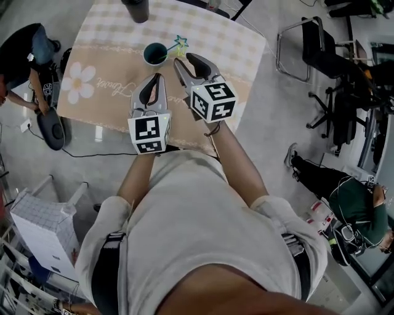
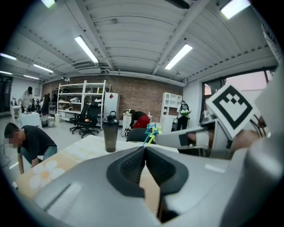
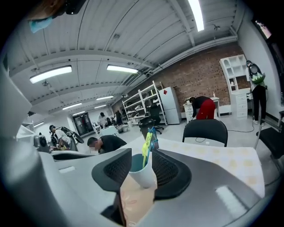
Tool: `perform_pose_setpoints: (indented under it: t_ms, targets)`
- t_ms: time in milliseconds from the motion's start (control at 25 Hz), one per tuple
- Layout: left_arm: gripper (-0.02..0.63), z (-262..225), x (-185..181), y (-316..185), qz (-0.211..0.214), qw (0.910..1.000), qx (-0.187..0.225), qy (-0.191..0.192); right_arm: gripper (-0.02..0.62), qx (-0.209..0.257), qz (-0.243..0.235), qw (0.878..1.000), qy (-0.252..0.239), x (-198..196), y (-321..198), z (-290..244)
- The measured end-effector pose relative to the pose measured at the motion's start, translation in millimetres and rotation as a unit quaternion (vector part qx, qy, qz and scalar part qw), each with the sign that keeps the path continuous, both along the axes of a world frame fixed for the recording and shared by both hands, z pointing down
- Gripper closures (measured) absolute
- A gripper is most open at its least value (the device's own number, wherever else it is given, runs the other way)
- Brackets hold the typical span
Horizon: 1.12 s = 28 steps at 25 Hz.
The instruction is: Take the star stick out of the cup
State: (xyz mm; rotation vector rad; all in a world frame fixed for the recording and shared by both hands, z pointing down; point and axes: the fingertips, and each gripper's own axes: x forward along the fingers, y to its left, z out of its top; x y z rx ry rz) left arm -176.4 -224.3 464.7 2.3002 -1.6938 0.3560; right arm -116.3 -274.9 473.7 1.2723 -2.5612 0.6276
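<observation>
A white cup (image 1: 155, 53) with a teal inside stands on the cloth-covered table (image 1: 98, 92). The star stick (image 1: 179, 44), with yellow-green and blue stars, leans out of it to the right. My right gripper (image 1: 188, 62) is open just right of the cup, its tips close to the stick. In the right gripper view the cup (image 3: 143, 175) and stick (image 3: 147, 142) show in the gap between the spread jaws of my right gripper (image 3: 142, 166), with nothing pressed on them. My left gripper (image 1: 153, 80) is shut and empty, a little short of the cup. The left gripper (image 2: 145, 149) points toward the stick (image 2: 152, 132).
A dark shaker bottle (image 1: 136, 9) stands at the table's far edge, also in the left gripper view (image 2: 110, 132). Black chairs (image 1: 320, 46) stand to the right, one behind the table (image 3: 205, 131). A person (image 1: 24, 55) crouches at the table's left. A white stool (image 1: 43, 224) stands lower left.
</observation>
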Motion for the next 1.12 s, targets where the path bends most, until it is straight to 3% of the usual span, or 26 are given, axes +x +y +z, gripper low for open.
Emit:
perform_pose_setpoints:
  t_ms: [160,360,520,880,1120]
  targets:
    - [0.603,-1,4,-5,0.012,0.9998,0.009,-0.01,0.478,0.014,-0.009,1.0,-0.003,-6,-6,-1]
    - [0.603,-11,-1,-14,-0.006,0.9997,0.02,-0.009,0.578,0.019,-0.013,1.0,-0.014,-4,-8,-10]
    - [0.603,-19,-5,-15,-0.008,0.9994,0.03,-0.014,0.58,0.034,-0.027,0.999,-0.012,-4,2,-19]
    - [0.603,-37,-6,-27,0.0,0.9983,0.056,-0.016,0.58,0.115,0.011,0.993,-0.036,25,2,-88]
    - [0.603,-42,6,-27,0.017,0.9977,0.063,-0.016,0.58,0.128,0.027,0.989,-0.072,40,7,-121]
